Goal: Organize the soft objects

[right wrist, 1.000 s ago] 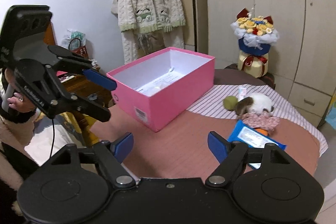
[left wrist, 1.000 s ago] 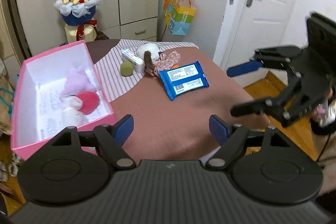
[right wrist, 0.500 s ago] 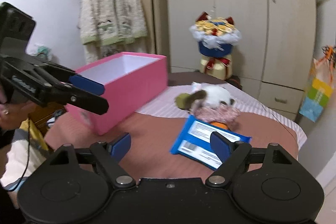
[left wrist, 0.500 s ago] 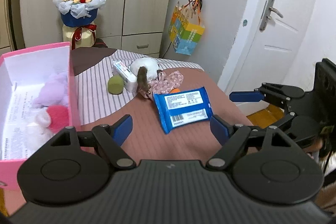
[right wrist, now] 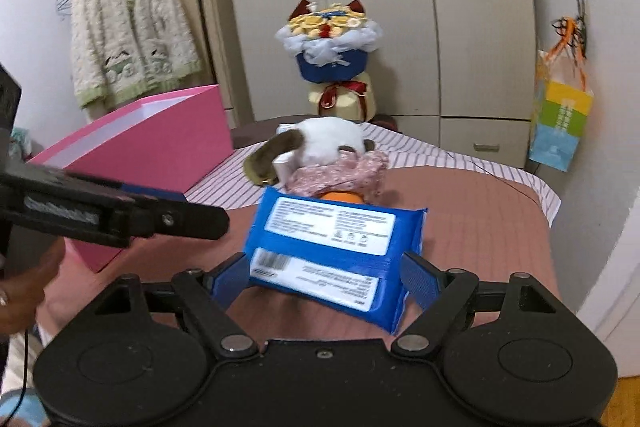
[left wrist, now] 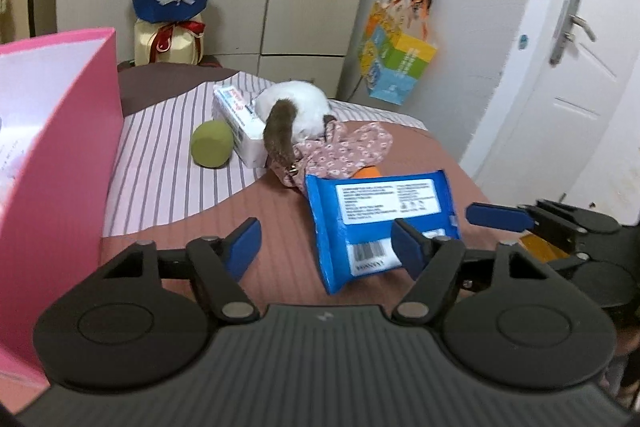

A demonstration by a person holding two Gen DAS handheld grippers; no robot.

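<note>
My right gripper (right wrist: 326, 277) spread wide, blue wipes pack (right wrist: 334, 243) lying between blue pads, pads not visibly pressing it; nothing grasped

My left gripper (left wrist: 326, 247) closing, empty; only bare table (left wrist: 280, 219) between fingers, pack's near corner just beside right finger

Pack flat on brown table, near middle; behind it white-and-brown plush (left wrist: 294, 117) in floral cloth (left wrist: 340, 151), green ball (left wrist: 212, 143) and white tissue pack (left wrist: 236, 125) on striped cloth

Pink box (left wrist: 60, 163) at left edge, open top, well apart from pack

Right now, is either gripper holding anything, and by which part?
Nothing is held. The right gripper straddles the blue wipes pack, jaws open; the left gripper is empty, jaws closing.
</note>
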